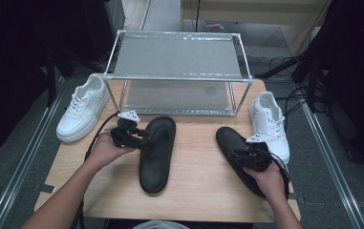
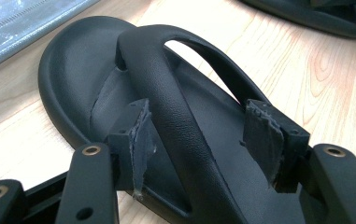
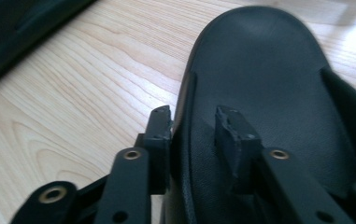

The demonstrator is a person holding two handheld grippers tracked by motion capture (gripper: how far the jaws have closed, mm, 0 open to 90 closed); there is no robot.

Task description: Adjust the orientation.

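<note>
Two black slide sandals lie on the wooden table (image 1: pixel 194 191). My left gripper (image 1: pixel 142 141) reaches from the left over the left sandal (image 1: pixel 156 157). In the left gripper view the left gripper (image 2: pixel 199 112) stands open, its jaws on either side of the sandal's strap (image 2: pixel 166 93), the right pad (image 2: pixel 264 140) clear of it. My right gripper (image 1: pixel 240 155) sits at the right sandal (image 1: pixel 228 137). In the right gripper view the right gripper (image 3: pixel 194 114) straddles that sandal's side rim (image 3: pixel 182 140), one jaw outside and one pad (image 3: pixel 231 137) over the footbed, a gap showing.
A white sneaker (image 1: pixel 81 109) stands at the table's left edge and another white sneaker (image 1: pixel 269 121) at the right edge. A metal-framed rack (image 1: pixel 177 78) with translucent shelves fills the back of the table. Bare wood lies between the sandals.
</note>
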